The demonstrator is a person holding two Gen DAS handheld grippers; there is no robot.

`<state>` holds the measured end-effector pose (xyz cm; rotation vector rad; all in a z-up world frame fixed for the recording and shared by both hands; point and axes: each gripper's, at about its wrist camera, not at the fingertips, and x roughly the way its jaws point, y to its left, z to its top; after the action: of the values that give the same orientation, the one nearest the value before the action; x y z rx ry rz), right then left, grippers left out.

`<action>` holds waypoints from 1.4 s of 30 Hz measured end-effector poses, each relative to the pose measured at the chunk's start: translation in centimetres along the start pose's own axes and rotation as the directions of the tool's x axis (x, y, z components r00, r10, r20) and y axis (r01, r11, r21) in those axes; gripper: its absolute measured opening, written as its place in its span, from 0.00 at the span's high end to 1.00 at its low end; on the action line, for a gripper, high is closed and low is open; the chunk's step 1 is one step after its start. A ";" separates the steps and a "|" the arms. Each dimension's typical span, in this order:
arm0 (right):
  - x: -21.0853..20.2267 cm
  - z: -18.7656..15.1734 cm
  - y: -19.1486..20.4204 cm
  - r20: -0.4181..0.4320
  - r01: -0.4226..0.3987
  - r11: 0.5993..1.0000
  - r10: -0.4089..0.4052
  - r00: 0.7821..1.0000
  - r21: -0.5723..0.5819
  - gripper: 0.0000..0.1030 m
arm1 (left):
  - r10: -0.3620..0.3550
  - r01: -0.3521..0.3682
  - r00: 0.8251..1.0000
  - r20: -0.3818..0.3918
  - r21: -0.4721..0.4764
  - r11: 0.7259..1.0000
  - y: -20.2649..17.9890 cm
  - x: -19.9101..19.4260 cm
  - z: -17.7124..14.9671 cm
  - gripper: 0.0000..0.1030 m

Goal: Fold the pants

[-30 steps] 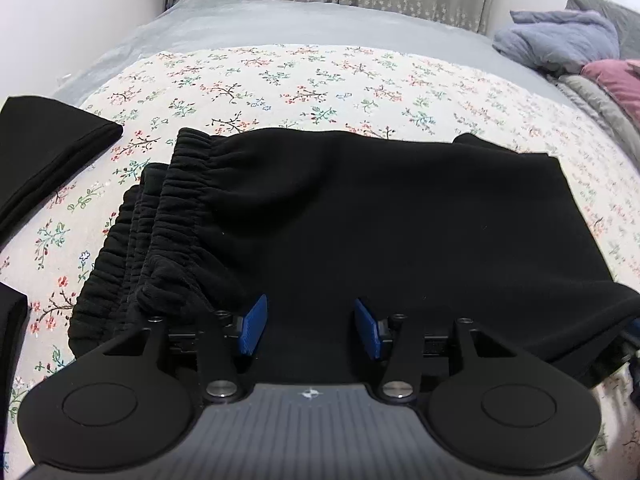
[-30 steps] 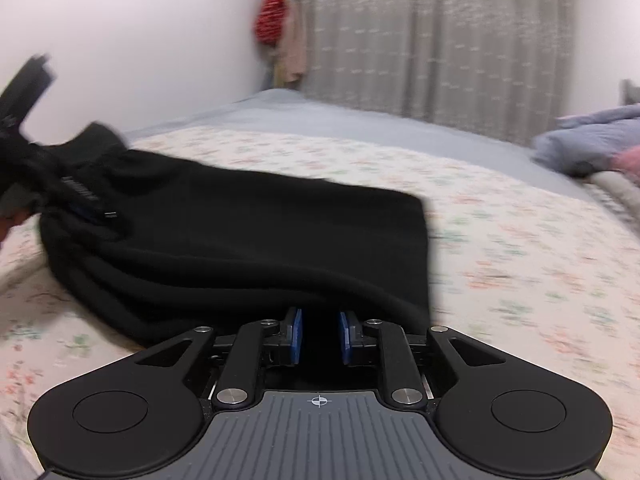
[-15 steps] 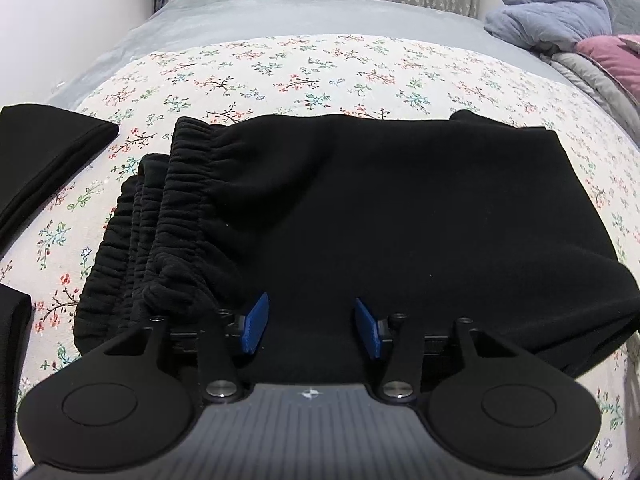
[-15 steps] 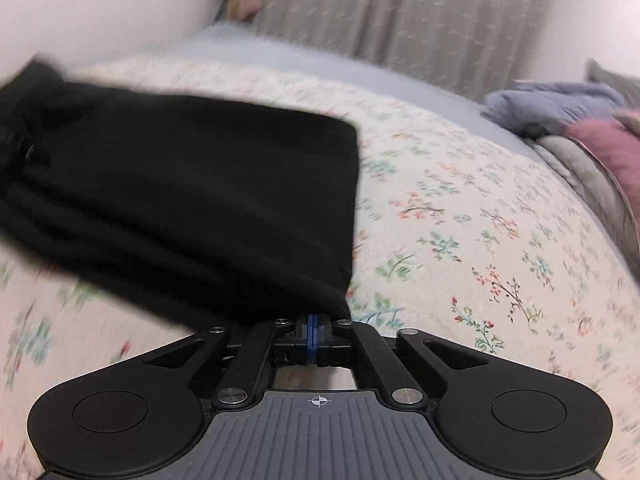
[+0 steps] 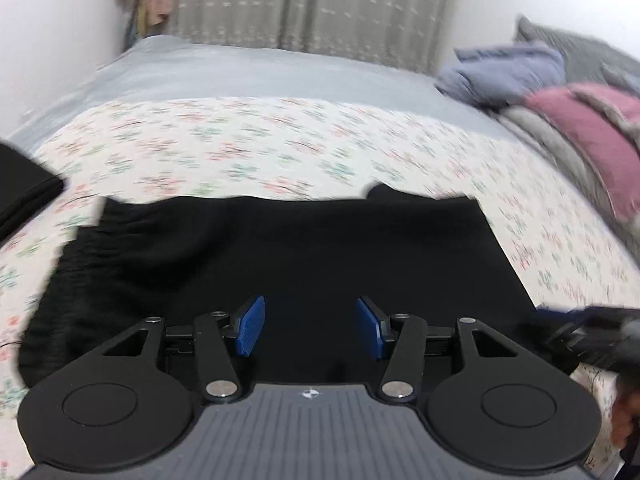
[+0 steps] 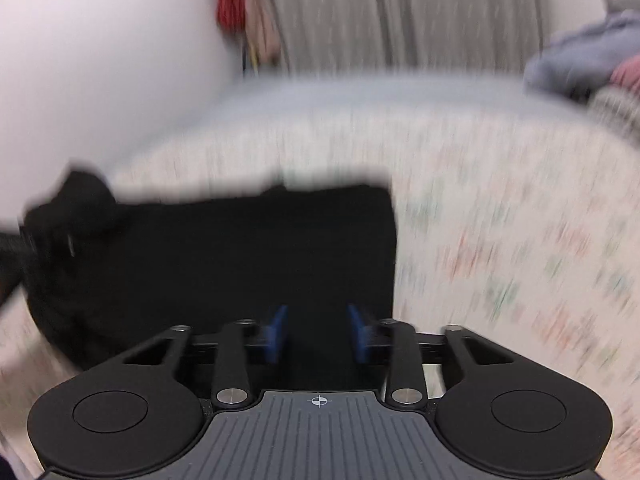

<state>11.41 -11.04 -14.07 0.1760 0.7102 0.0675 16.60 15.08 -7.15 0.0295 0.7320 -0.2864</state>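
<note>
Both tongs are standing apart, gripping nothing: left tongs point(image 5: 311, 330) hovering over the folded black pants point(image 5: 288, 256) lying on the floral bedspread point(image 5: 256, 140); right tongs point(image 6: 316, 334), jaws just opening, are letting the fold settle.

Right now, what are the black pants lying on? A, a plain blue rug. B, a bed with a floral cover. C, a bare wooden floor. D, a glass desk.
B: the black pants lie flat on the floral cover of the bed.
</note>
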 end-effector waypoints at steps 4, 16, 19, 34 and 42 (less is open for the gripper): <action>-0.5 -3.1 0.6 0.023 0.034 0.999 -0.033 0.999 -0.043 0.73 | 0.023 -0.018 0.998 -0.059 0.083 0.996 -3.8 2.4 -0.5 0.30; -2.9 -2.9 1.0 0.023 0.035 0.991 -0.032 0.999 -0.131 0.72 | 0.059 -0.050 0.996 -0.062 0.134 0.990 -6.3 2.9 -1.4 0.29; -4.2 -2.2 1.0 0.104 -0.030 0.996 0.040 0.994 -0.089 0.72 | 0.019 -0.011 0.998 -0.054 0.147 0.989 -7.4 2.7 -2.0 0.28; -1.7 -0.5 -5.4 -0.161 -0.269 0.954 0.247 0.956 -0.135 0.56 | 0.008 0.012 0.993 -0.120 0.163 0.987 -8.0 3.7 -1.7 0.22; -2.9 -0.3 -7.5 0.005 -0.411 0.911 0.411 0.912 0.026 0.56 | 0.011 0.003 0.995 -0.096 0.144 0.990 -9.3 5.2 -0.4 0.22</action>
<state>9.04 -18.75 -13.87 0.3503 0.6648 0.4628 17.50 4.87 -10.18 0.1831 0.8061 -0.3351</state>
